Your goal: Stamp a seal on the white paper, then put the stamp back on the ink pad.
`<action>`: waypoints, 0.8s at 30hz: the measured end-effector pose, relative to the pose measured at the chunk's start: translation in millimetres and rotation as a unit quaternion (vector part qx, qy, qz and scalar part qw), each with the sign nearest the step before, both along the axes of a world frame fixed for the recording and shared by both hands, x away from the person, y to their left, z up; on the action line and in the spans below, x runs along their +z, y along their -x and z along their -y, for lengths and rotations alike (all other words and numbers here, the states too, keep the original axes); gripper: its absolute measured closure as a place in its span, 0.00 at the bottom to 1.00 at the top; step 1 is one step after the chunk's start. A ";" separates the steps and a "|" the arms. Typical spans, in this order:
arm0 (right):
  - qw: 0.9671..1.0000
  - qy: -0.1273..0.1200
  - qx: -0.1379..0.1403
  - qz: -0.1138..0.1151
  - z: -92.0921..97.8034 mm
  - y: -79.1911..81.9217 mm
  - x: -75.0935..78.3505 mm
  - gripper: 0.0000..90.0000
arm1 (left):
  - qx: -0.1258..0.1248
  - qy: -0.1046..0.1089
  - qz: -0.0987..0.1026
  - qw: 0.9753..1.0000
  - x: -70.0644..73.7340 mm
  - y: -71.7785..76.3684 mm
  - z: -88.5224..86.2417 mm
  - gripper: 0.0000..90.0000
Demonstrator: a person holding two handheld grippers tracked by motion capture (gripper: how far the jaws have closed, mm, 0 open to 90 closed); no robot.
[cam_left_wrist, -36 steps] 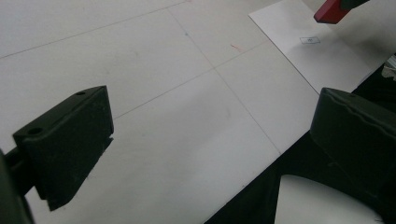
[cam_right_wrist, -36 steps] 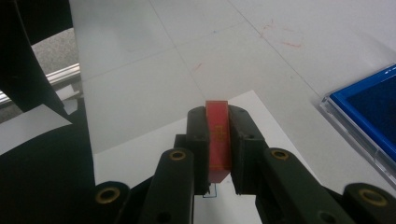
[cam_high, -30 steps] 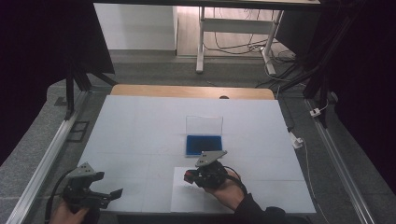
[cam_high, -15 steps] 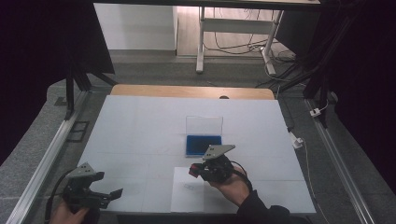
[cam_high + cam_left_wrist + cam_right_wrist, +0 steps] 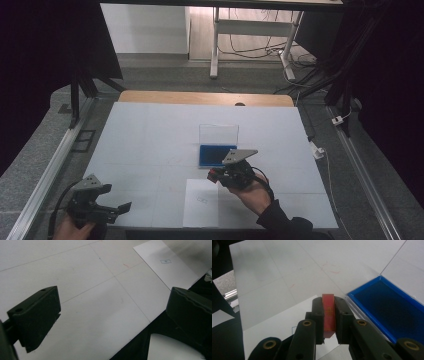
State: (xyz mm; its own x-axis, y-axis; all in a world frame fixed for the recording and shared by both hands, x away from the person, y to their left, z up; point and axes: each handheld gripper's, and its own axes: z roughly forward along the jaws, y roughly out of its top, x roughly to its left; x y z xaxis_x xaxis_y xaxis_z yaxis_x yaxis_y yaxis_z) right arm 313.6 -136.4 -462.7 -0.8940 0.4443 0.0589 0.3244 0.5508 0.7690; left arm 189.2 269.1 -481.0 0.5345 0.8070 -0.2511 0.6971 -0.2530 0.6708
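Note:
My right gripper (image 5: 213, 174) (image 5: 328, 303) is shut on a small red block (image 5: 328, 313), seen as a red tip (image 5: 212, 173) in the high view. It hovers just in front of a blue pad (image 5: 215, 155) (image 5: 387, 305) that lies in a case with its clear lid (image 5: 218, 134) standing open. Under and in front of the gripper lies a white sheet of paper (image 5: 201, 204) (image 5: 166, 263) (image 5: 284, 320) with a small printed box on it. At the table's near left corner my left gripper (image 5: 121, 206) (image 5: 112, 312) is open, with nothing between its jaws.
The white table (image 5: 150, 135) ends at a wooden strip (image 5: 205, 97) on the far side. Metal rails (image 5: 45, 175) run along both sides. A white plug and cable (image 5: 318, 150) lie off the right edge. A metal stand (image 5: 250, 30) is on the floor beyond.
My right gripper, still holding the red block, has lifted off the paper and moved away and slightly right, toward the blue pad. The left gripper has stayed put.

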 end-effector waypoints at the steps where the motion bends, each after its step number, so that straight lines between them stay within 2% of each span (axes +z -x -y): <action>1: 1.000 0.002 -0.002 0.001 0.7 -0.9 0.8 0.88 | 0.000 0.000 0.000 1.000 0.0 0.0 0.1 0.00; 11: 0.999 -0.008 -0.030 0.008 8.3 -16.5 6.7 0.88 | 0.000 0.000 -0.001 1.000 -0.1 -0.3 0.2 0.00; 17: 0.999 -0.015 -0.047 0.003 11.2 -26.0 6.5 0.88 | -0.001 -0.001 0.000 1.000 -0.1 -0.1 0.3 0.00; 24: 0.999 -0.012 -0.052 0.008 10.3 -34.0 6.4 0.88 | 0.000 0.000 -0.001 1.000 -0.2 -0.3 0.3 0.00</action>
State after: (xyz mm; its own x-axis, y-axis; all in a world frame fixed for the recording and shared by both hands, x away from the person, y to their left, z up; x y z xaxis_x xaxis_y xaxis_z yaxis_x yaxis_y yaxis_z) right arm 347.5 -146.7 -456.2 -0.8437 0.5337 0.0572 0.3671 0.4960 0.7869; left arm 189.5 268.8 -481.2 0.5341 0.8072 -0.2514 0.6981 -0.2533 0.6697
